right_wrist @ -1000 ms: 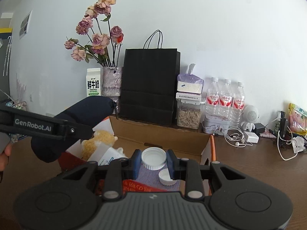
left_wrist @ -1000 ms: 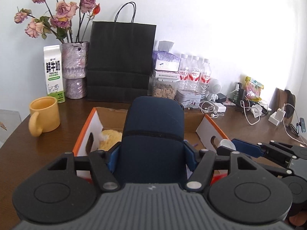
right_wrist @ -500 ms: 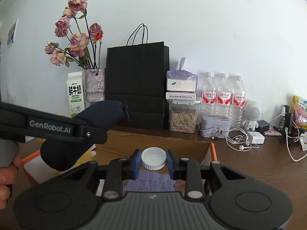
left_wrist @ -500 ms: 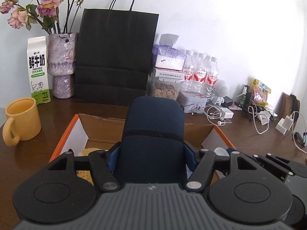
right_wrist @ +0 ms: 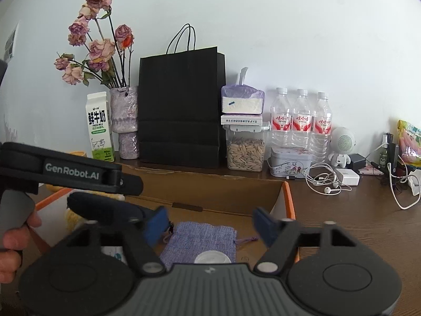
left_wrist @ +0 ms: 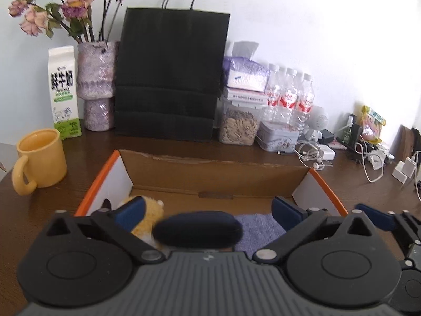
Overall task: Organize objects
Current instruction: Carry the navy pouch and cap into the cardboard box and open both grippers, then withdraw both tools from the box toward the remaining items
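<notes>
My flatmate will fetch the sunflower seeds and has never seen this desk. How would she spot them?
Find the tall black paper bag against the wall. Immediately to its right stands a clear seed container, under a tissue pack. It alone shows pale seeds; the water bottles beyond are red-labelled.

Plain white wall [right_wrist: 289,26] behind dark brown wood desk [right_wrist: 355,226]. Bright light at right side.

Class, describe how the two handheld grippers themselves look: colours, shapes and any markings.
Both the left gripper and the right gripper share one build: a ribbed grey body, black linkage arms with triangular cut-outs and silver pivot screws, two round black discs, and blue pads on the jaws. Seen from the side, the left one bears white "GenRobot.AI" lettering.
</notes>
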Tool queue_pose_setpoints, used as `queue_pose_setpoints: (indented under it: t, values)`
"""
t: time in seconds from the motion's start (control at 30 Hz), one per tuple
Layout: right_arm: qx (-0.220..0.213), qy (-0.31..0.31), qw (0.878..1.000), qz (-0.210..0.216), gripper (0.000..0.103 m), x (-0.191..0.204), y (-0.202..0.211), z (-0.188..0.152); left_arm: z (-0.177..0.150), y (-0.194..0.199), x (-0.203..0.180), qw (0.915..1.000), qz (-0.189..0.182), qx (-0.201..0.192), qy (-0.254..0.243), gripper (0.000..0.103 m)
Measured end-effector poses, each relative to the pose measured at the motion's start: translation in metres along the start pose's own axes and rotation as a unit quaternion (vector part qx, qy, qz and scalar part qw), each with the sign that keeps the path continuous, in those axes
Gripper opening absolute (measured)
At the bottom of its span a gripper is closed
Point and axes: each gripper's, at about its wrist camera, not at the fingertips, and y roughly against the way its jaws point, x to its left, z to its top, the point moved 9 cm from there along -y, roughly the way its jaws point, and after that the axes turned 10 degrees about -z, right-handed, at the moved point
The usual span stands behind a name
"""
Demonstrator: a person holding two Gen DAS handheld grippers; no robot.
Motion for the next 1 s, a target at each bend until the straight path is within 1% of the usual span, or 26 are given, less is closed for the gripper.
queue_pose_setpoints:
  t: [0.07,0.13,0.37,0.57,0.83,1.0]
  values:
    - [-0.001,-0.001,1.000,-0.002,0.098,-0.001,0.001,0.001,0.000,0.000,-0.003,1.0000,-0.002,0.001,-0.003,0.103]
    - [0.003,-0.003,1.000,-0.002,0.103,-0.002,0.000,-0.001,-0.001,0.000,-0.004,1.0000,-0.002,0.002,-0.005,0.103]
    - [0.005,-0.004,1.000,-0.002,0.103,-0.001,0.001,-0.001,-0.001,0.001,-0.004,1.0000,-0.002,-0.002,-0.003,0.103]
    - [-0.002,-0.011,1.000,-0.001,0.103,-0.003,0.008,0.003,0.003,0.006,-0.006,0.9999,-0.006,-0.011,-0.009,0.103]
    - [-0.017,-0.013,1.000,0.007,0.103,-0.003,0.026,0.010,0.007,0.028,-0.006,0.9994,-0.003,-0.033,-0.012,0.103]
    - [-0.024,-0.006,1.000,0.002,0.103,-0.002,0.042,0.012,0.003,0.048,-0.003,0.9991,0.000,-0.041,-0.009,0.103]
